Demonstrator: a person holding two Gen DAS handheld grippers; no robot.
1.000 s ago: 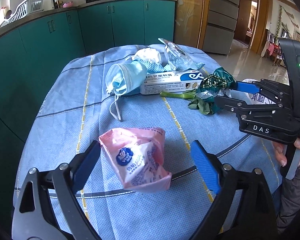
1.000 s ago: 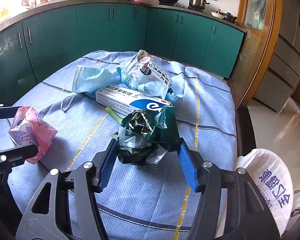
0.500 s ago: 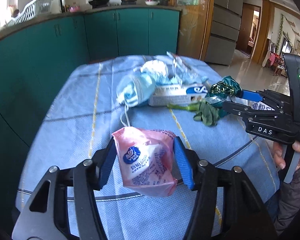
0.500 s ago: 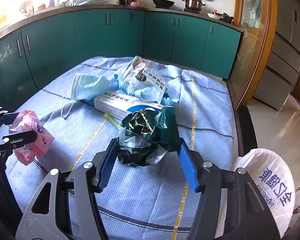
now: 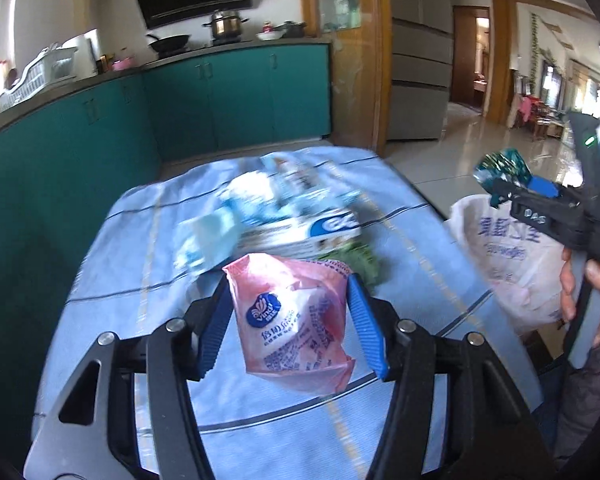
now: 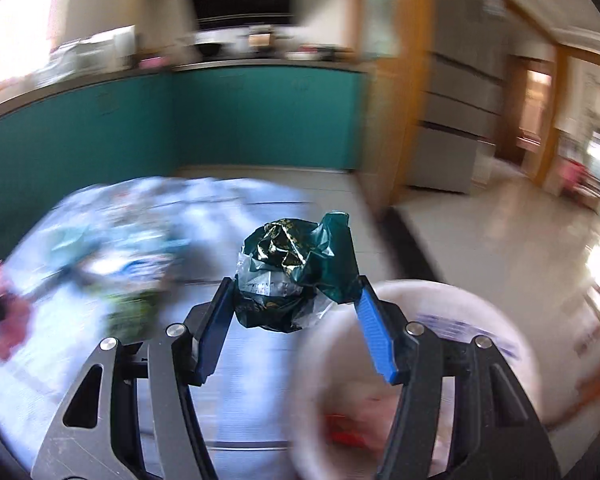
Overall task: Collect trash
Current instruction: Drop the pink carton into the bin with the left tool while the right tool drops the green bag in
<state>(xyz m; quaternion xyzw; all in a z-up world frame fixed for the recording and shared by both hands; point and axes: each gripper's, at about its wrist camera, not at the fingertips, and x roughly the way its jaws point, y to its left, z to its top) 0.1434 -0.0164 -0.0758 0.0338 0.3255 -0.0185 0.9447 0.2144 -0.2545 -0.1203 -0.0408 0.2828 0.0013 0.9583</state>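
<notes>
My left gripper [image 5: 288, 284] is shut on a pink tissue packet [image 5: 292, 324] and holds it above the blue tablecloth [image 5: 120, 272]. My right gripper [image 6: 296, 292] is shut on a crumpled dark green wrapper [image 6: 300, 264], lifted off the table near the mouth of a white trash bag [image 6: 472, 316]. The right gripper also shows in the left wrist view [image 5: 512, 188] with the wrapper [image 5: 500, 168] over the bag [image 5: 500, 248] at the table's right edge. More trash stays on the cloth: a toothpaste box [image 5: 304, 232], a blue face mask [image 5: 208, 236], green scraps [image 5: 356, 260].
Teal kitchen cabinets [image 5: 228, 100] curve behind and to the left of the table. A tiled floor [image 5: 452, 152] and a doorway lie to the right. The right wrist view is blurred by motion.
My left gripper closed on the pink packet and lifted it. My right gripper lifted the green wrapper off the table and swung right to the white bag.
</notes>
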